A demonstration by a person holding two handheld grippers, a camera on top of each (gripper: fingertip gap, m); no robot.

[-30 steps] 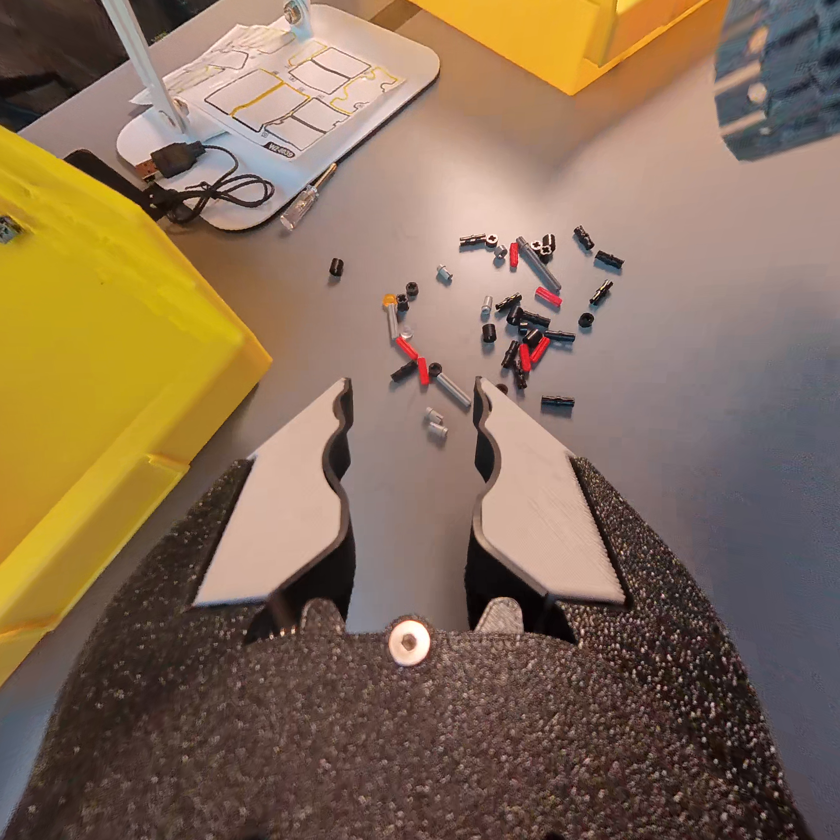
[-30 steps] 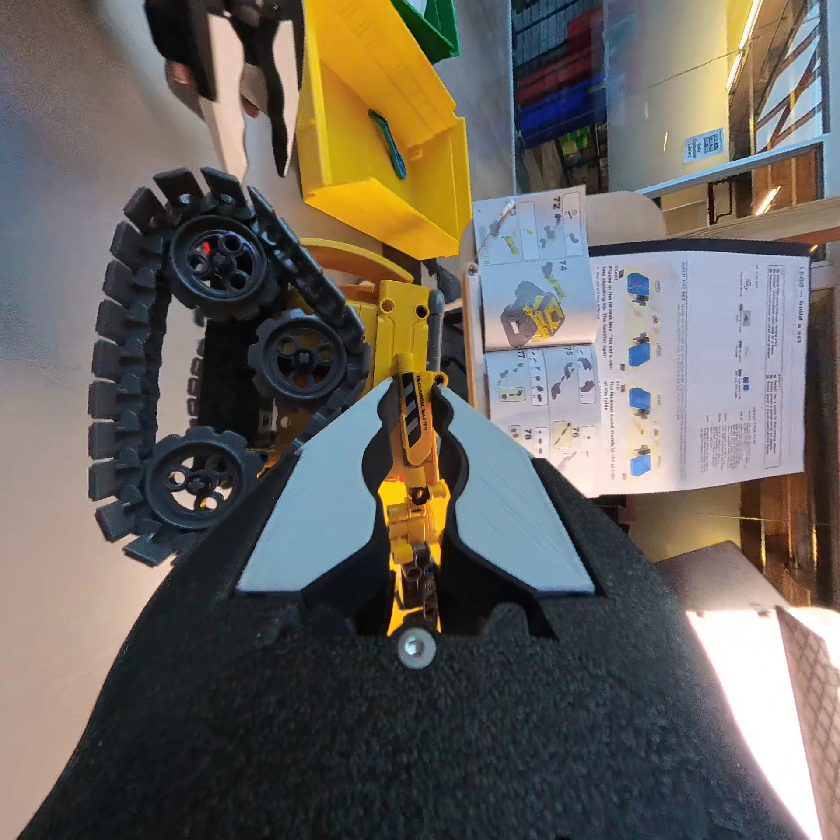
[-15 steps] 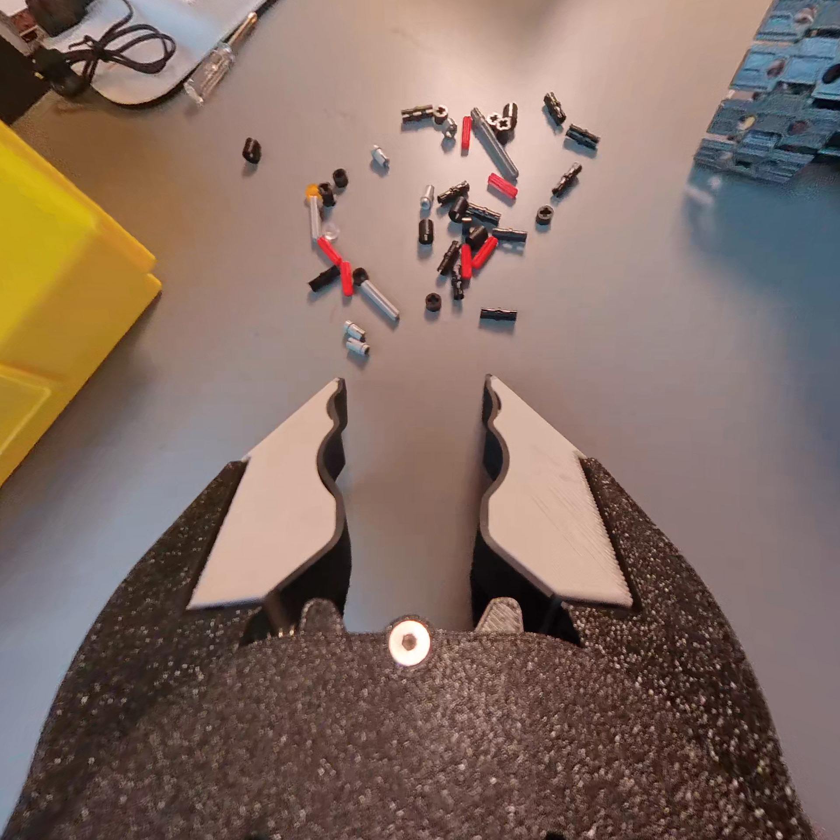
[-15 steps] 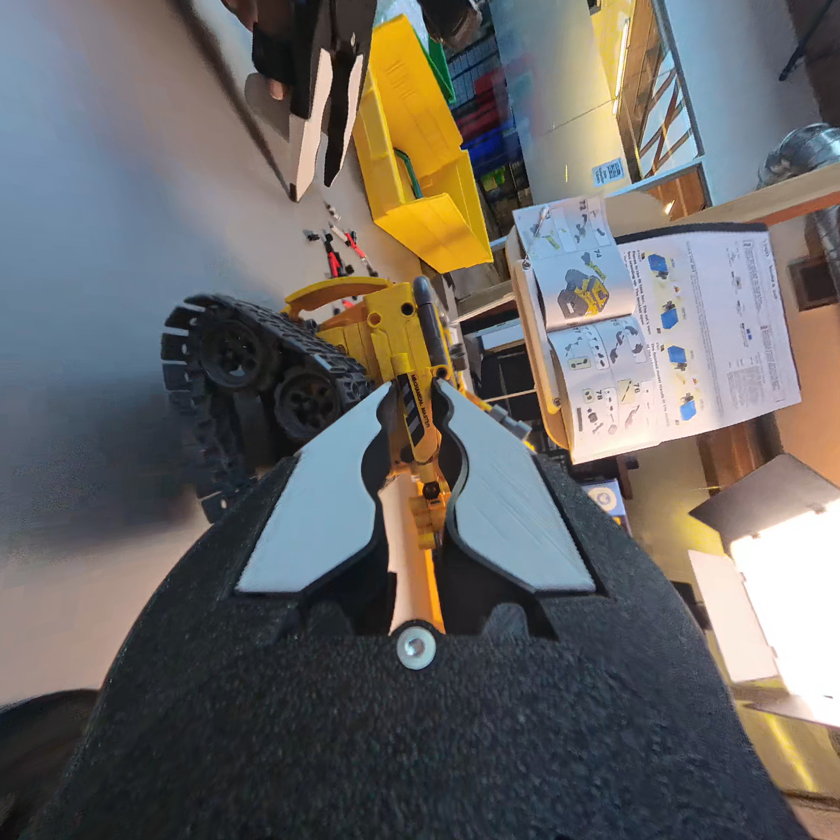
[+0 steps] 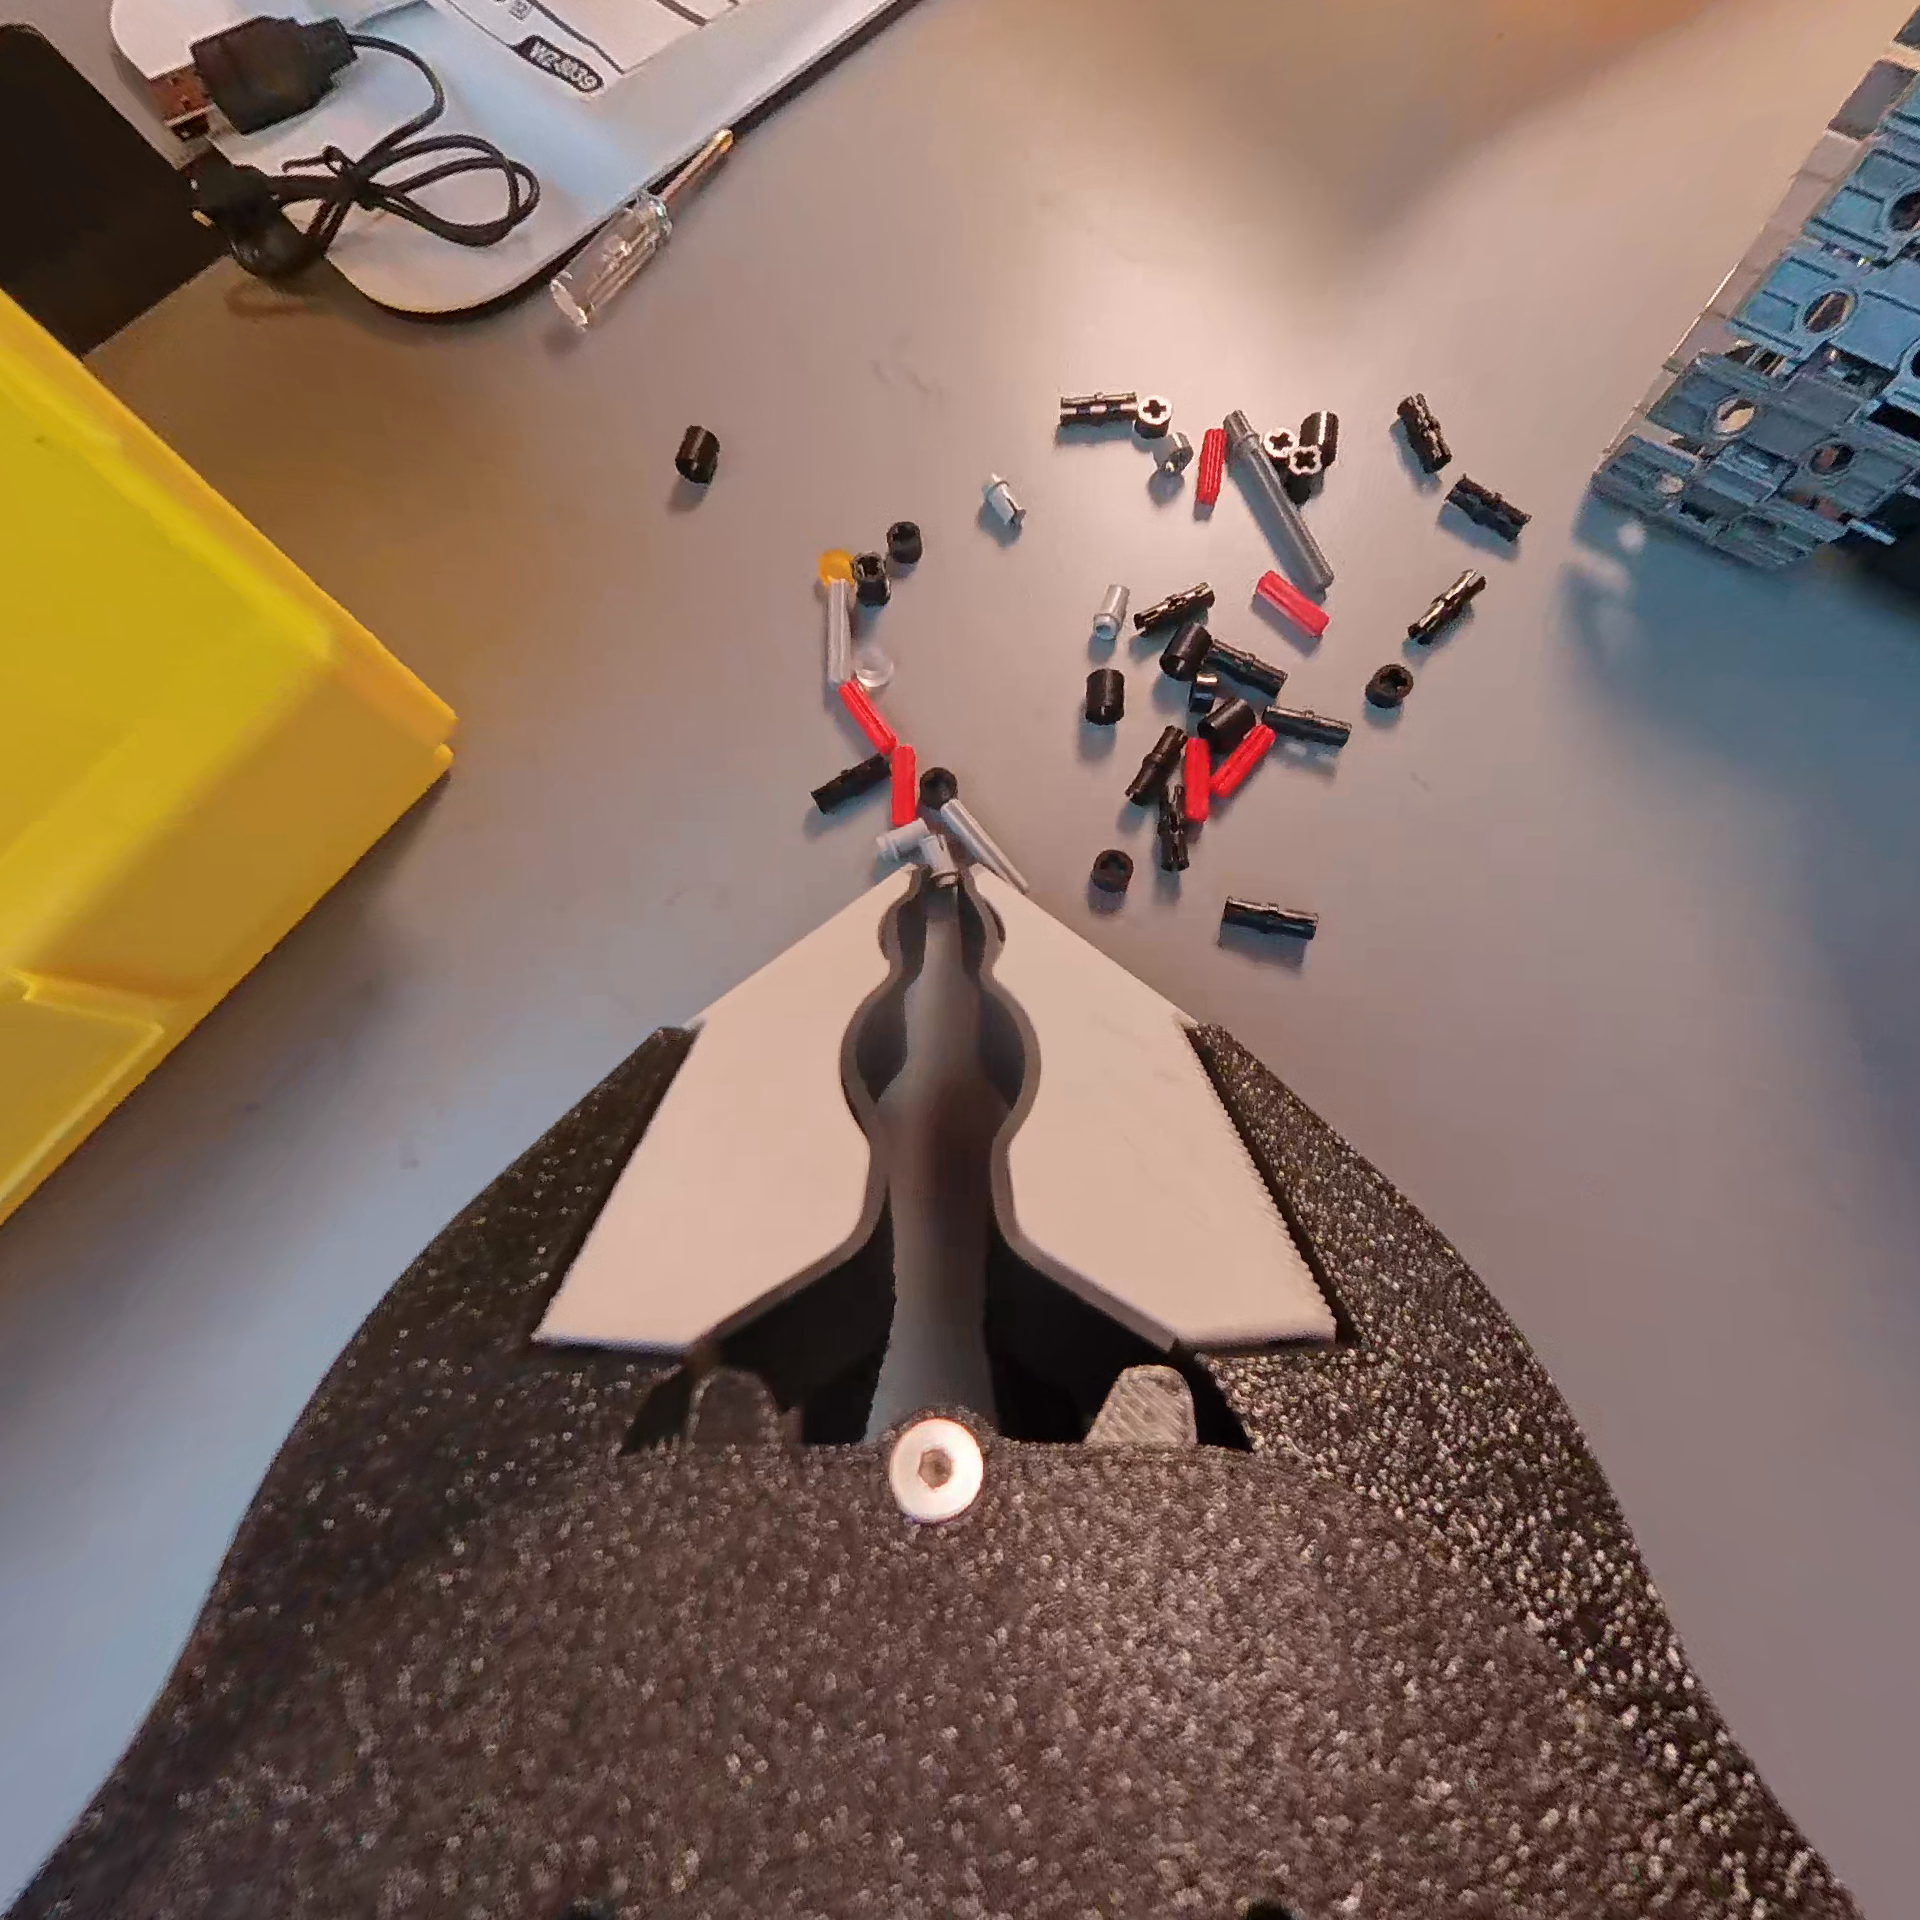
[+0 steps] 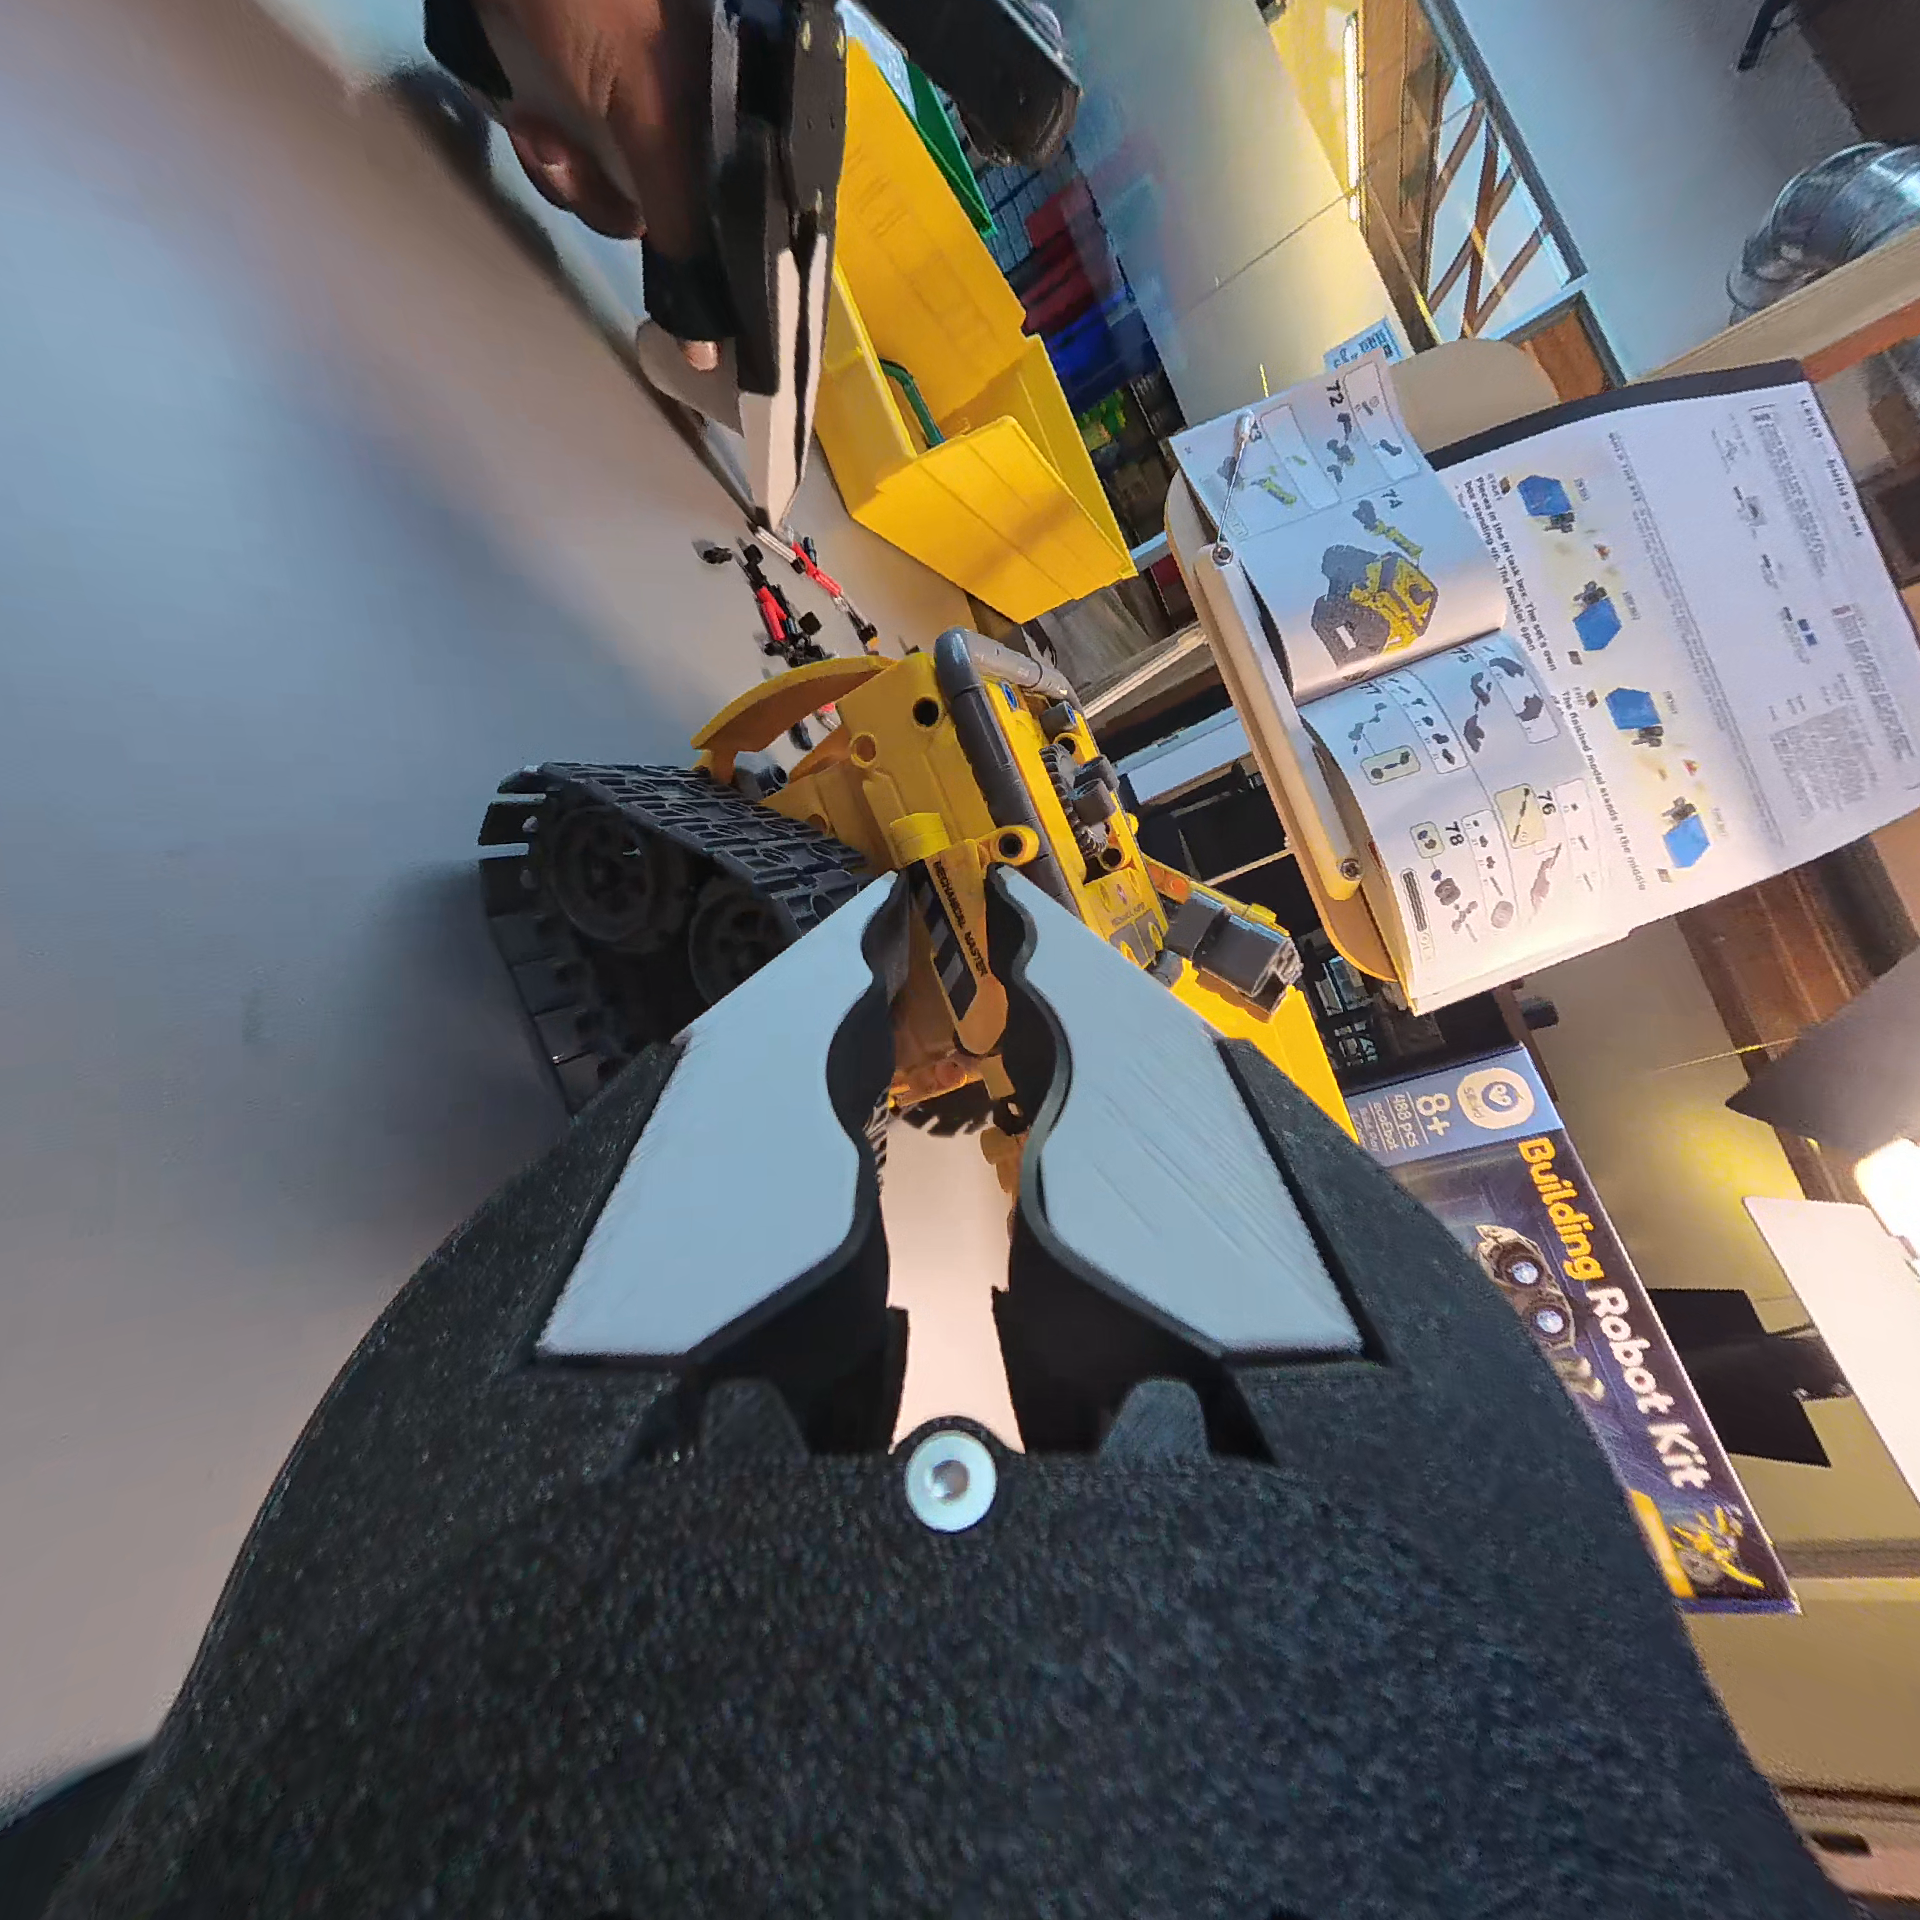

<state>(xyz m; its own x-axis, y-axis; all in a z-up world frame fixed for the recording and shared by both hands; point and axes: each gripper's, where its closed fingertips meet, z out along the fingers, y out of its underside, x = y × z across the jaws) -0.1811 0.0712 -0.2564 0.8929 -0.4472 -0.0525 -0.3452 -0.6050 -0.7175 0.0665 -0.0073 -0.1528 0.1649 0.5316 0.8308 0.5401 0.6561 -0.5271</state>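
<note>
Left hand-held gripper pinched nearly closed on a small light-grey connector pin at the near edge of a scatter of black, red and grey pins on the grey table. Yellow bin at 9 o'clock, grey tread links at 2 o'clock. Right hand-held gripper clamped narrow on the striped yellow arm of a tracked yellow bulldozer model; open instruction booklet at 2 o'clock.

You've got six red pins, two yellow bins, one screwdriver, one tracked model, one booklet.
</note>
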